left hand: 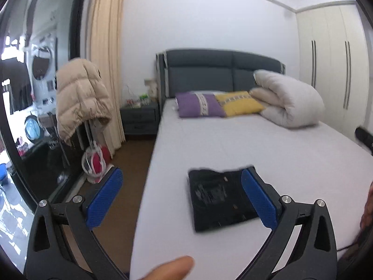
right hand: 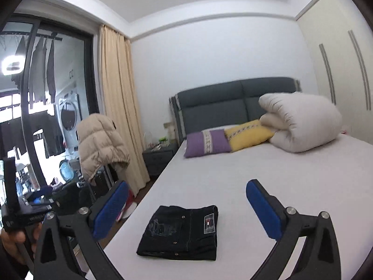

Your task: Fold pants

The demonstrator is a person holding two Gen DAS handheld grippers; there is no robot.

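The pants (right hand: 180, 231), dark stiff denim with a stitched back pocket and a small label, lie folded into a compact rectangle near the foot of the bed (right hand: 291, 186), close to its left edge. Both the left gripper (left hand: 181, 198) and the right gripper (right hand: 186, 212) hang above them with jaws wide apart and empty. A careless brush from either could, I judge, spring the thick layers open or nudge the bundle off the smooth pale sheet.

No legible text from my feed. The folded black pants (right hand: 180, 229) carry a small waistband patch (right hand: 209, 223) w/ a red-white-blue flag mark, lettering too small to read; embroidery on the pocket (right hand: 159, 227) is illegible too.
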